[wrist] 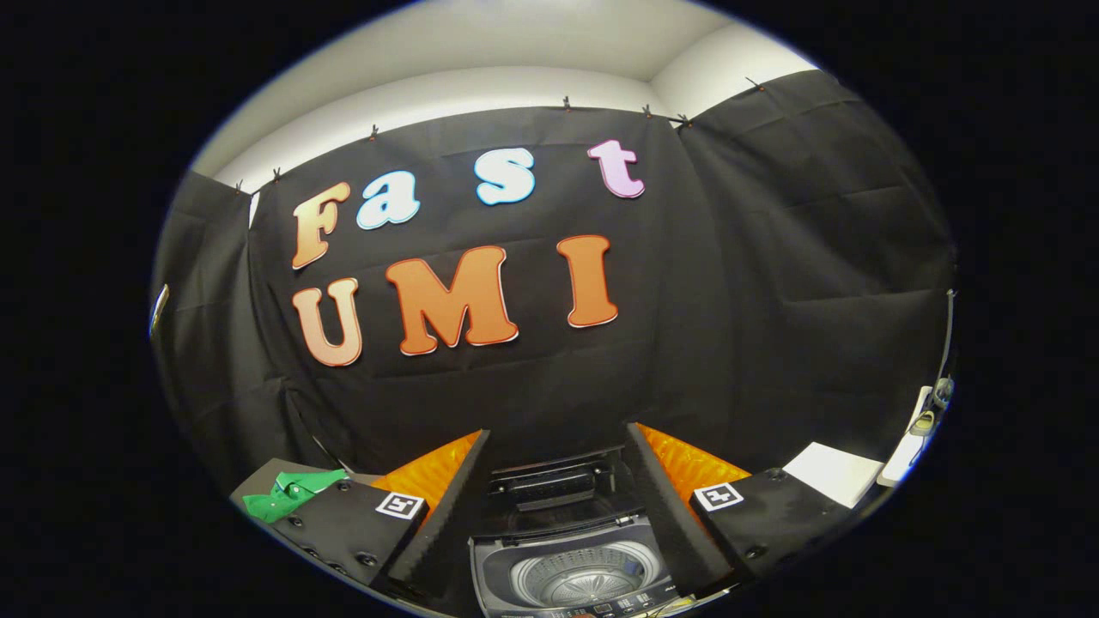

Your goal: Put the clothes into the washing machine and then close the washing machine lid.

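1. Black cloth (773, 283) hangs as the booth's wall behind everything, clipped along its top edge, with a pale wall and ceiling (515, 60) above it.
2. Low down, between the two fingers, sits a small top-loading washing machine (573, 571). Its lid (554, 481) is raised and stands up at the back, so the round metal drum (584, 577) lies open to view with nothing inside it.
3. A strip of buttons (601, 608) runs along the machine's near edge.
4. The gripper (562, 515) hovers over the machine with its fingers (446, 506) spread wide apart, one on each side of the open drum, holding nothing.
5. Each finger carries a small square black-and-white marker (401, 505) on its base.
6. A green piece of clothing (288, 495) lies crumpled on a dark surface (258, 485) off to the left of the left finger, well apart from the machine and outside the drum.
7. It is partly hidden behind the left finger's base, so its full shape cannot be told.
8. To the right of the right finger lies a flat white sheet (834, 472).
9. Farther right a pale object (923, 422) hangs or stands beside the cloth; it is too small to tell what it is.
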`<move>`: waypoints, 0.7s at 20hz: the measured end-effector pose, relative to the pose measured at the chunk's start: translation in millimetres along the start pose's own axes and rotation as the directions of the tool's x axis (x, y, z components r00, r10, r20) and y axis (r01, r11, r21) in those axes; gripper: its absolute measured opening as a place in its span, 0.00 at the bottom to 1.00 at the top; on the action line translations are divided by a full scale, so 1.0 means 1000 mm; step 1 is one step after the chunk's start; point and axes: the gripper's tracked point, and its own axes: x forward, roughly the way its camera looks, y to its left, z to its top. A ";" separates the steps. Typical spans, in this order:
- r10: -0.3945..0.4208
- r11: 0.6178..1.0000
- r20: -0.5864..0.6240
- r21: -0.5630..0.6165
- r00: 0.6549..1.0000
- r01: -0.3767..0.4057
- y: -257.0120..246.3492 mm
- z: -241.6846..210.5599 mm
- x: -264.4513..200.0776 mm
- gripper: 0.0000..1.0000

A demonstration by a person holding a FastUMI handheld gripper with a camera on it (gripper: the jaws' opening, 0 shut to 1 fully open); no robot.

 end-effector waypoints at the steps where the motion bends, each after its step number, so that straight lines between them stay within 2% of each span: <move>1: 0.017 1.000 -0.010 -0.004 1.000 -0.017 0.009 -0.005 0.003 0.98; 7: 0.147 0.988 -0.079 -0.032 0.986 -0.150 0.077 -0.033 0.021 0.98; 14: 0.302 0.949 -0.162 -0.045 0.939 -0.313 0.165 -0.069 0.029 0.99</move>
